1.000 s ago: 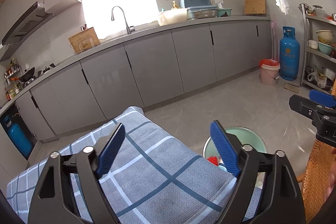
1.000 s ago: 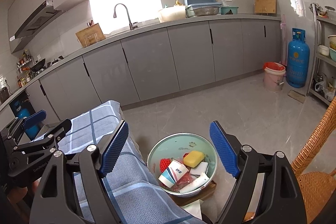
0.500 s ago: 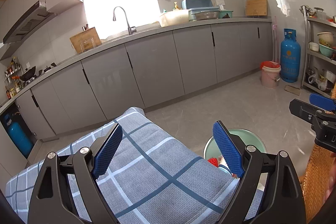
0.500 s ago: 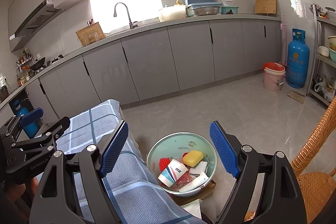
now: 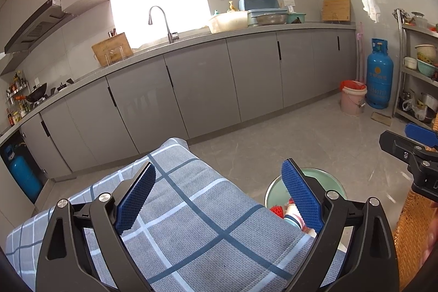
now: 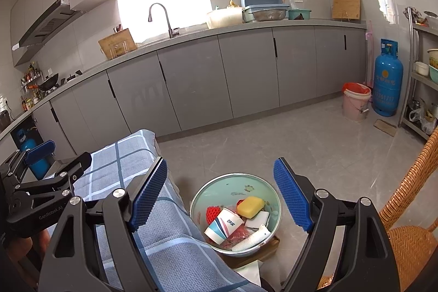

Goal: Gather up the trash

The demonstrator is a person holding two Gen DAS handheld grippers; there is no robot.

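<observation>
While both grippers hang idle above the checked blue-grey cloth [image 5: 208, 220], nothing is held. The cloth covers a raised surface at near left; no trash shows on it. Just right of its edge, lower down, sits the pale green basin [image 6: 219, 190] on what looks like a wooden board. It holds the collected trash: paper cup [image 6: 224, 223], yellow sponge [image 6: 250, 206], red mesh piece [image 6: 213, 213], white wrappers. A wicker chair [image 6: 405, 231] stands near right.

Left gripper [image 5: 217, 199]: jaws spread wide, empty, over the cloth. Right gripper [image 6: 220, 194]: jaws spread wide, empty, over the basin.

Risks, as I judge them:
- A careless downward reach could snag the cloth's overhang.
- A knock on the rim could tip the basin off its board.
- The light cup lies on top and could roll out.
</observation>
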